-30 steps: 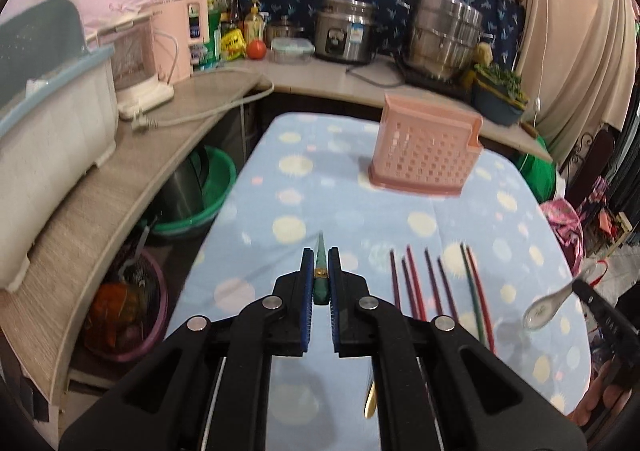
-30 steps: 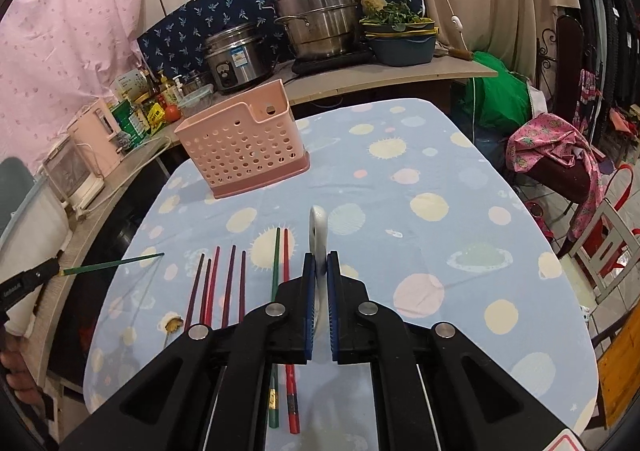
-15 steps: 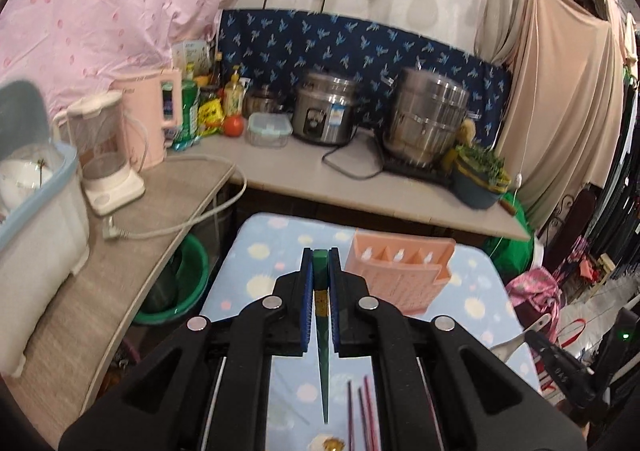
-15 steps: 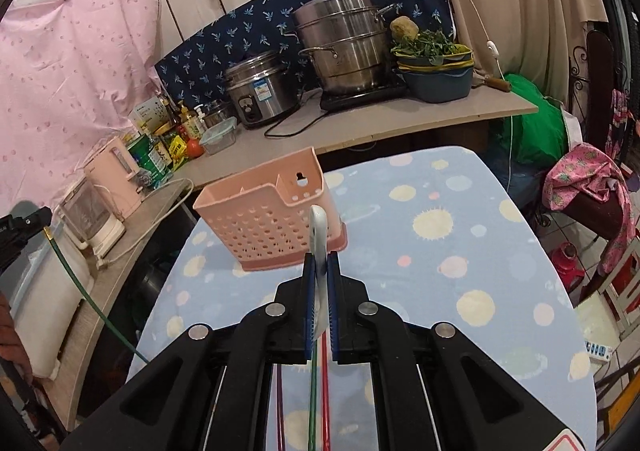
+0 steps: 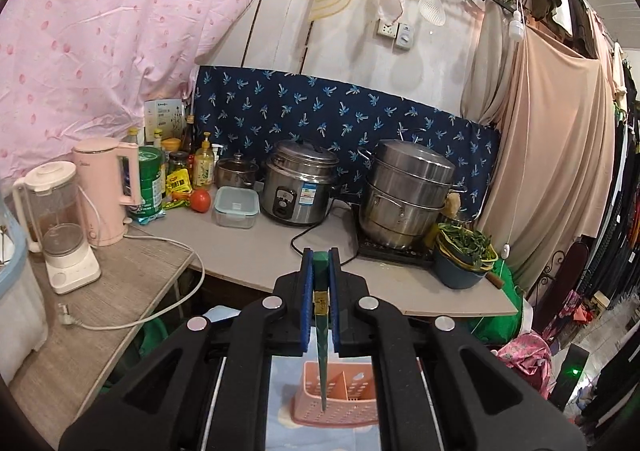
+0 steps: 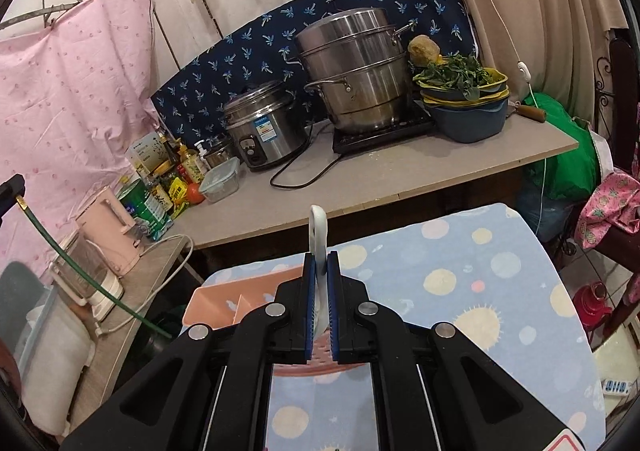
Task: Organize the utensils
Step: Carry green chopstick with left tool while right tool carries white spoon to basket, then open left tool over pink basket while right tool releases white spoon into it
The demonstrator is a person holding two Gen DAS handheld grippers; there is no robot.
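The left gripper point(image 5: 320, 271) is clamped on a green chopstick point(image 5: 322, 363), its blue pads point(image 5: 307, 291) pressed against the thick end; the thin end points down over the pink basket point(image 5: 352, 391), its tip level with the basket's divided top — whether it is inside a compartment I cannot tell. The right gripper point(image 6: 320, 275) is closed on a white spoon point(image 6: 319, 235), whose handle loops up past the fingertips while the rest hangs between the jaws, above the same basket's near rim. The basket stands on the blue spotted tablecloth point(image 6: 480, 291), just in front of a counter point(image 6: 400, 171) carrying a rice cooker point(image 5: 298, 191) and steel steamer point(image 5: 404, 195).
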